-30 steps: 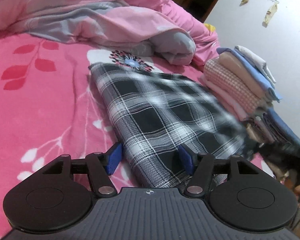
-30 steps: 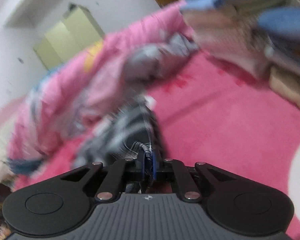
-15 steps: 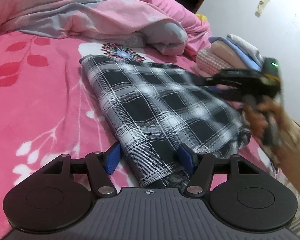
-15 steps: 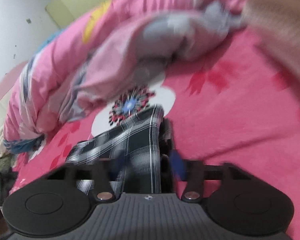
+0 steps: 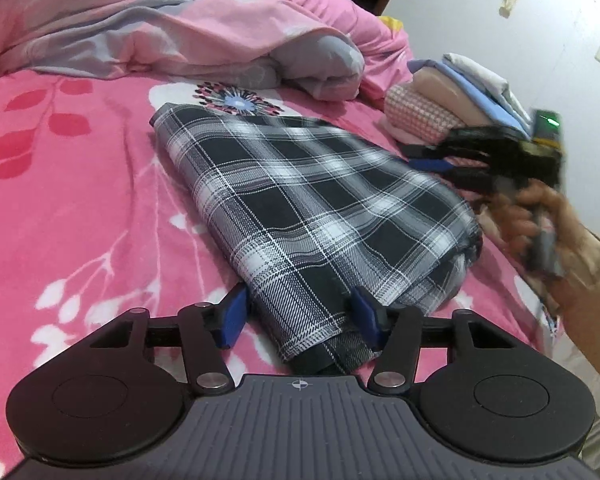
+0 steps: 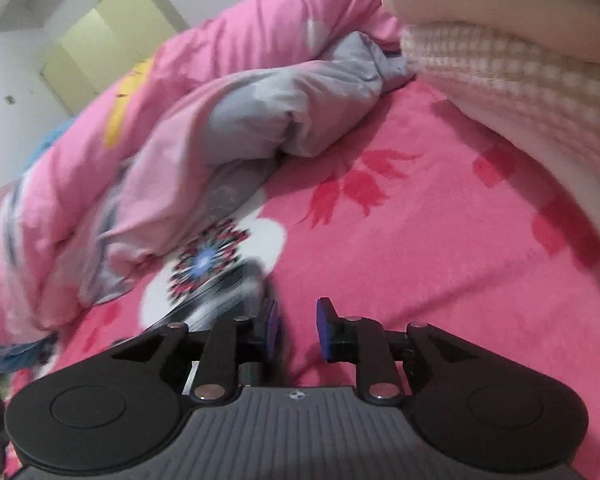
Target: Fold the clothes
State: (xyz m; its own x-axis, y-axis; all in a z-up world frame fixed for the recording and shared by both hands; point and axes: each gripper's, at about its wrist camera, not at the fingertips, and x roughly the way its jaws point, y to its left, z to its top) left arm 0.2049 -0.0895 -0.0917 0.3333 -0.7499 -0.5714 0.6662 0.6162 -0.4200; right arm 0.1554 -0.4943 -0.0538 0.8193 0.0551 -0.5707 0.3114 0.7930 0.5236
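Observation:
A folded black-and-white plaid garment (image 5: 308, 208) lies flat on the pink floral bedsheet (image 5: 60, 200). My left gripper (image 5: 298, 316) is open, its blue pads straddling the garment's near corner without pinching it. In the left wrist view the right gripper (image 5: 432, 160) hovers blurred at the garment's far right edge, held by a hand (image 5: 540, 216). The right wrist view shows the right gripper (image 6: 296, 328) open over bare sheet, nothing between its pads, with a blurred strip of the plaid garment (image 6: 216, 300) just to its left.
A rumpled pink and grey duvet (image 5: 180, 28) lies along the back of the bed. A stack of folded clothes (image 5: 452, 100) sits at the right by the white wall (image 5: 540, 20), and looms close in the right wrist view as stacked clothes (image 6: 520, 72).
The right gripper let go of the plaid garment, opened and pulled away to the right. The garment now lies settled flat. My left gripper stayed open at the near corner.

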